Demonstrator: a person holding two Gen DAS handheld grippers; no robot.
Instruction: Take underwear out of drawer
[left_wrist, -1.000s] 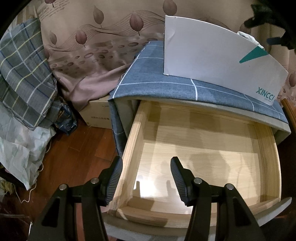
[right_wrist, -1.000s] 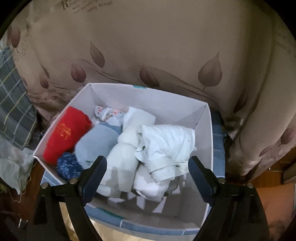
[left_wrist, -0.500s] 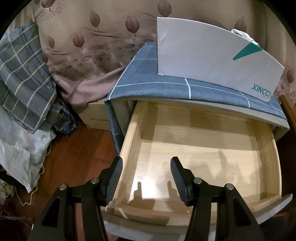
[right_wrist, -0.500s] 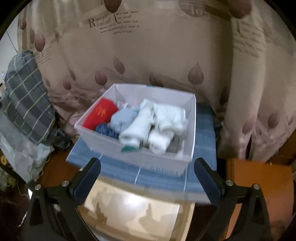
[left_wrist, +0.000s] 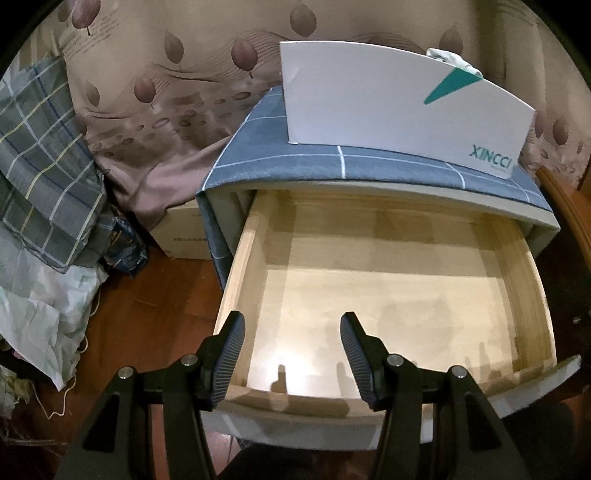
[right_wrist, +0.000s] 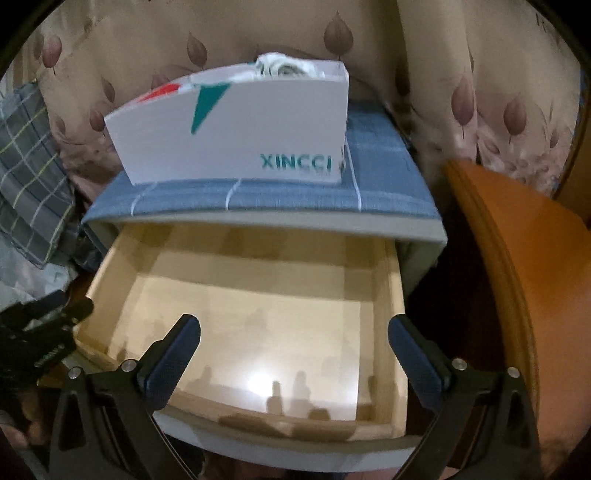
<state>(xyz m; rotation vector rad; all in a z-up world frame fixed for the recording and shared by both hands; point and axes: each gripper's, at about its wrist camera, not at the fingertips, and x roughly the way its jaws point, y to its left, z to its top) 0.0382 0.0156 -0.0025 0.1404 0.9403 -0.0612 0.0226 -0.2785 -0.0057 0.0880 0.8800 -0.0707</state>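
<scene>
One pulled-out wooden drawer (left_wrist: 388, 295). One white box (left_wrist: 399, 107) above and behind the drawer, on one blue checked cloth (left_wrist: 295, 162). Two grippers over the drawer's front: left gripper (left_wrist: 291, 347), right gripper (right_wrist: 295, 350).

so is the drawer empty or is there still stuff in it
Empty as far as both views show: the open drawer shows only bare wood floor and shadows. The folded clothes sit in the white box on top of the cabinet.

You are in a home bedroom: a bedside cabinet (left_wrist: 369, 164) under a blue checked cloth, leaf-patterned curtains (left_wrist: 177, 85) behind it, checked bedding (left_wrist: 40, 158) heaped at the left, and a dark wood floor (left_wrist: 147, 302).
</scene>
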